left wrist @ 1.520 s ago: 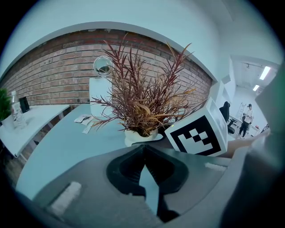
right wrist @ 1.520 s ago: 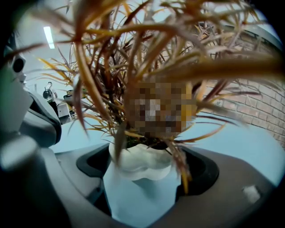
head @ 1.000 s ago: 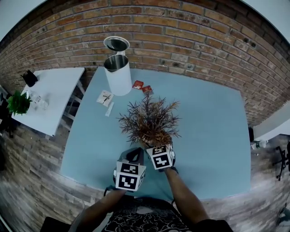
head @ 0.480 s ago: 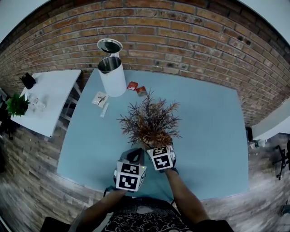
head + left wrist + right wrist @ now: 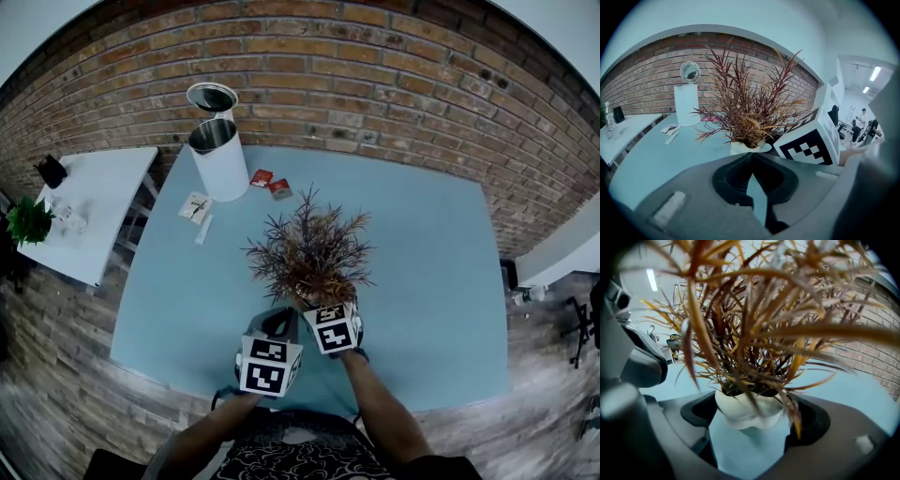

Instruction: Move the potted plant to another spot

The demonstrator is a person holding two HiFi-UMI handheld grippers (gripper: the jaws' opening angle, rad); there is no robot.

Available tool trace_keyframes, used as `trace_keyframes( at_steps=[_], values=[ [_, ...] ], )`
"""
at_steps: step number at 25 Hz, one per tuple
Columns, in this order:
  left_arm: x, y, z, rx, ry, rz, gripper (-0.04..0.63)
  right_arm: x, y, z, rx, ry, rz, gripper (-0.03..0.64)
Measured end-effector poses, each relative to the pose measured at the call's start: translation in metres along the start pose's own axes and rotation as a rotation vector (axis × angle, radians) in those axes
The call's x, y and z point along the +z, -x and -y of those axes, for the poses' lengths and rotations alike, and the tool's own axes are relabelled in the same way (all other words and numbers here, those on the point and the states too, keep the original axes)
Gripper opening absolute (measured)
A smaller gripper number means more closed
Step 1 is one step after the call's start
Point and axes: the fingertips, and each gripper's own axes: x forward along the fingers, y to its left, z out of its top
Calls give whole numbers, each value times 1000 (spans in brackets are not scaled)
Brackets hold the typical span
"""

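- We see the potted plant (image 5: pixel 309 255) over the near middle of the blue table (image 5: pixel 431 281), just in front of the person and well apart from the white bin (image 5: pixel 221 161) at the far left corner.
- In the right gripper view its white pot (image 5: pixel 746 408) sits right between the two jaws, one on each side of its rounded wall, with the leaves rising over the camera.
- The right gripper (image 5: pixel 317 307) is clenched on that pot. We cannot tell whether the pot's base touches the table.
- The left gripper (image 5: pixel 275 328) hangs just beside the right one, on the person's left and a little nearer the body. Its jaws are pressed together at the tips with nothing between them, and it looks at the plant (image 5: pixel 746 110) from a short way back without touching it.
- We find the plant upright: its long axis runs vertically from pot to leaf tips.
- The thin red-brown leaves fan out on all sides, and in the head view they spread away from the grippers toward the brick wall (image 5: pixel 375 84).
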Motion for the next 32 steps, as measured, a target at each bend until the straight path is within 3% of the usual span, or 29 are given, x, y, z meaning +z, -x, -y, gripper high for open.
trace_keyframes(
  at_steps=[32],
  values=[
    [10,-36,82,13,-13,14,2,-30,37,74,2,0,41,459]
  ],
)
